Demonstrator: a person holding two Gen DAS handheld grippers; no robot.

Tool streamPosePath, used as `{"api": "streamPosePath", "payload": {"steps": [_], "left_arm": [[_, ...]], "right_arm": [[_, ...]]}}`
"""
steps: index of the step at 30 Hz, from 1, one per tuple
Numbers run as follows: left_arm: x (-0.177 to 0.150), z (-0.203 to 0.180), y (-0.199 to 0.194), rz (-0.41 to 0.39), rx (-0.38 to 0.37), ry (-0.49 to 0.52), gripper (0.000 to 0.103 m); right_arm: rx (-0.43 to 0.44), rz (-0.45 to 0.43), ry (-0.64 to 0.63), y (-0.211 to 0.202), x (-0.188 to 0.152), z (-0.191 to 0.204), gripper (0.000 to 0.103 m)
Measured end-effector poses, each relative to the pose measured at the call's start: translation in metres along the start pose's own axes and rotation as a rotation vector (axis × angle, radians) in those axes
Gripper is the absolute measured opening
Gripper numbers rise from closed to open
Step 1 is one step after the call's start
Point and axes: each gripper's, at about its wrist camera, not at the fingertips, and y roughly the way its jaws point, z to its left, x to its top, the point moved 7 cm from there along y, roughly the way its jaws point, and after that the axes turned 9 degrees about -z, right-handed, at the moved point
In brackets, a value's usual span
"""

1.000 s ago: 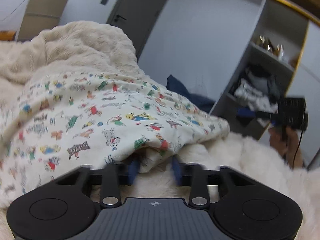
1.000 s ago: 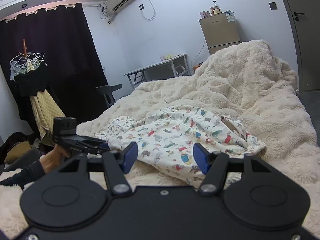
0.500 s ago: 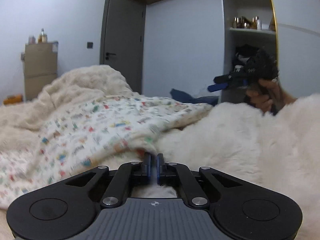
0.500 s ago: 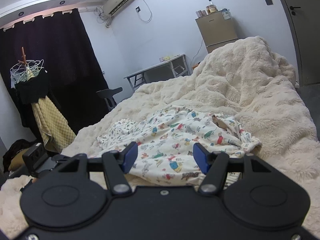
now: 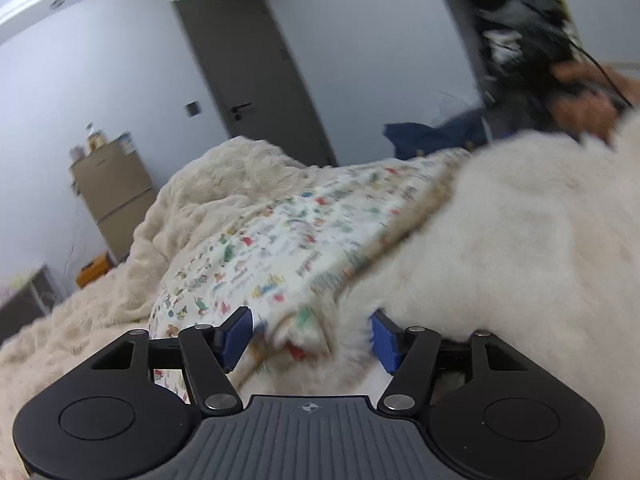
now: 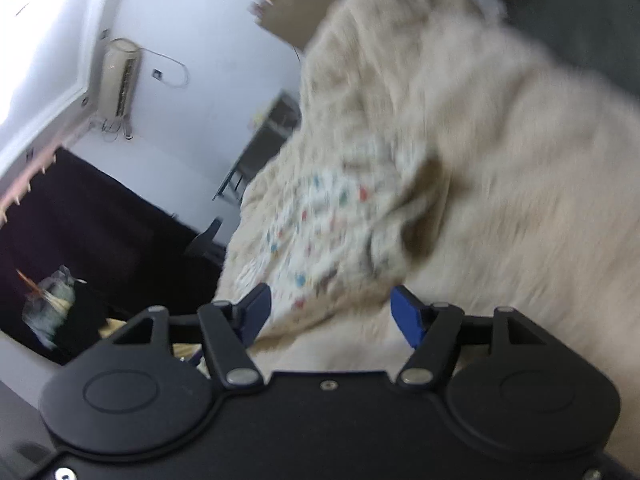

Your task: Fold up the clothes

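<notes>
Left gripper (image 5: 310, 336) parted now after being pinched together half a second ago, a rumpled corner of the printed garment (image 5: 304, 240) lying loose between its blue pads. Right gripper (image 6: 332, 316) spread wide as before, tilted, blurred. Garment spread near the fluffy blanket's (image 6: 500, 168) front edge.

White cartoon-print garment (image 5: 296, 240) (cream blanket (image 5: 520, 248))

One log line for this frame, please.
left tongs: open, at shirt hem | right tongs: open, empty | shirt: flat on blanket, unfolded | blur: heavy
</notes>
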Motion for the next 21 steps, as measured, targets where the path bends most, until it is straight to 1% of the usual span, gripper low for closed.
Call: {"api": "streamPosePath", "payload": {"steps": [1,2,4,5,6,8,10,12,15,19,21], "left_arm": [[0.001,0.000,0.003,0.002,0.009,-0.003,0.055],[0.003,-0.005,0.010,0.020,0.005,0.009,0.049],[0.007,-0.015,0.024,0.056,-0.002,0.033,0.043],[0.007,-0.023,0.031,0.075,-0.001,0.069,0.043],[0.007,-0.031,0.035,0.083,0.017,0.105,0.043],[0.005,-0.037,0.035,0.080,0.039,0.127,0.043],[0.001,-0.039,0.036,0.077,0.061,0.106,0.043],[-0.003,-0.035,0.036,0.057,0.083,0.046,0.044],[-0.004,-0.032,0.033,0.048,0.100,0.020,0.048],[-0.003,-0.030,0.031,0.047,0.102,-0.007,0.053],[-0.005,-0.026,0.030,0.045,0.108,-0.034,0.055]], "right_arm": [[-0.001,0.006,0.042,0.010,-0.004,-0.004,0.067],[-0.001,0.010,0.079,0.018,-0.008,-0.007,0.070],[0.002,-0.005,0.101,0.022,-0.008,-0.010,0.072],[0.004,-0.012,0.112,0.023,-0.009,-0.012,0.071],[0.006,-0.020,0.122,0.025,-0.009,-0.014,0.071],[0.010,-0.035,0.144,0.029,-0.010,-0.017,0.072],[0.014,-0.049,0.165,0.032,-0.010,-0.021,0.071],[0.017,-0.064,0.187,0.036,-0.011,-0.024,0.071],[0.023,-0.087,0.219,0.041,-0.012,-0.029,0.071],[0.030,-0.116,0.260,0.048,-0.013,-0.036,0.071],[0.029,-0.118,0.254,0.050,-0.013,-0.033,0.071]]}}
